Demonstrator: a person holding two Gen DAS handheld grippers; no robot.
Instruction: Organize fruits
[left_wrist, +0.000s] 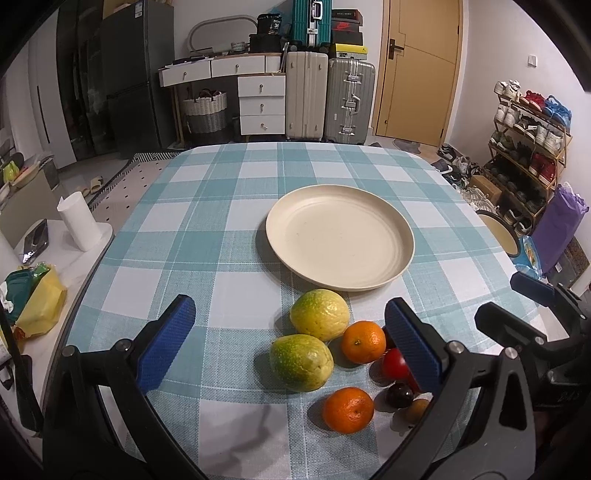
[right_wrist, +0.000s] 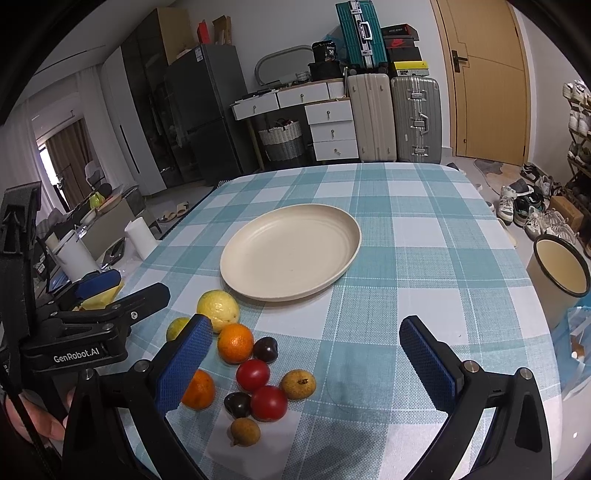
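Note:
A bare cream plate (left_wrist: 340, 236) (right_wrist: 291, 251) sits mid-table on the checked cloth. In front of it lies a cluster of fruit: two yellow-green fruits (left_wrist: 319, 314) (left_wrist: 301, 362), two oranges (right_wrist: 235, 343) (right_wrist: 199, 389), two red tomatoes (right_wrist: 253, 374) (right_wrist: 269, 403), two dark plums (right_wrist: 265, 349) (right_wrist: 238, 404) and two small brown fruits (right_wrist: 298, 384) (right_wrist: 245, 431). My left gripper (left_wrist: 291, 343) hovers open over the fruit's left side, holding nothing. My right gripper (right_wrist: 308, 362) is open above the cluster's right side, also holding nothing; its left finger hides part of one orange.
A cream enamel cup (right_wrist: 557, 273) stands beyond the table's right edge, next to a blue bag. A white paper roll (left_wrist: 79, 221) and a yellow packet (left_wrist: 40, 306) sit on a side surface left of the table. Suitcases, drawers and a door are behind.

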